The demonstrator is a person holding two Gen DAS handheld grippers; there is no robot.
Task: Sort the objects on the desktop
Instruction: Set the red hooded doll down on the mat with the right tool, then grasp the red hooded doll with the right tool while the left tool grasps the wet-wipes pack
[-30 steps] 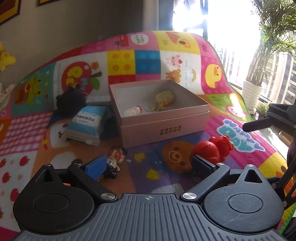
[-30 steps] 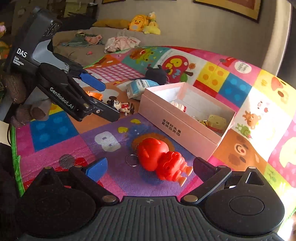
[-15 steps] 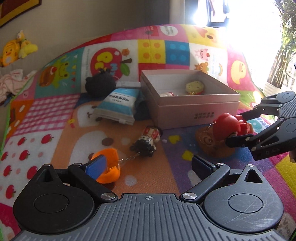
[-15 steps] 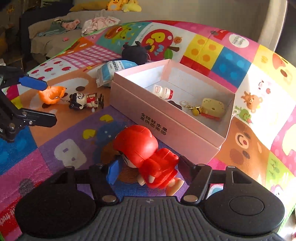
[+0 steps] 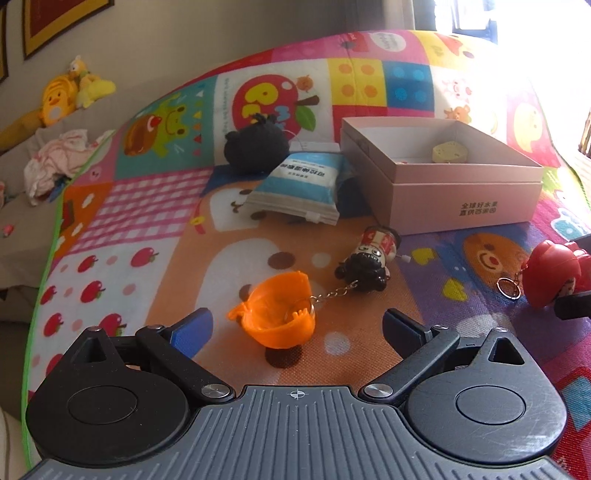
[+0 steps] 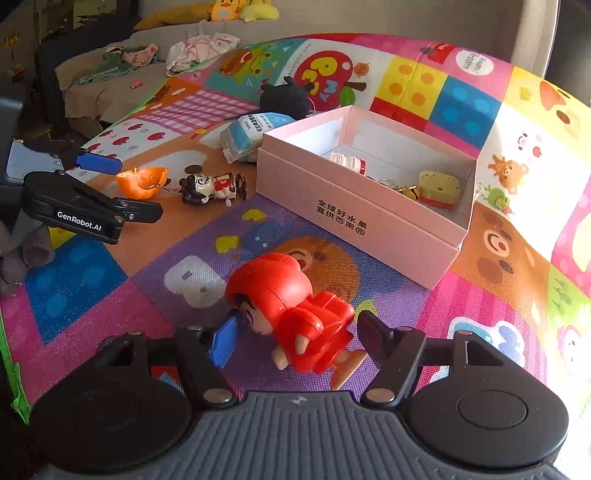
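Observation:
My right gripper (image 6: 295, 334) is shut on a red hooded figurine (image 6: 291, 314), held just above the mat; it also shows at the right edge of the left wrist view (image 5: 550, 273). My left gripper (image 5: 295, 328) is open, its fingers on either side of an orange cup-shaped toy (image 5: 277, 314) that lies on the mat. A chain links the cup to a small black-haired doll (image 5: 369, 258). The open pink box (image 6: 369, 218) holds a small white bottle (image 6: 349, 162) and a yellow keychain charm (image 6: 437, 186).
A blue-and-white packet (image 5: 299, 184) and a black plush (image 5: 256, 146) lie left of the box on the colourful play mat (image 5: 129, 206). A couch with clothes and yellow plush toys (image 6: 236, 11) stands behind the mat.
My left gripper has moved in over the orange cup, which now sits between its open fingers. My right gripper has closed on the red figurine and holds it.

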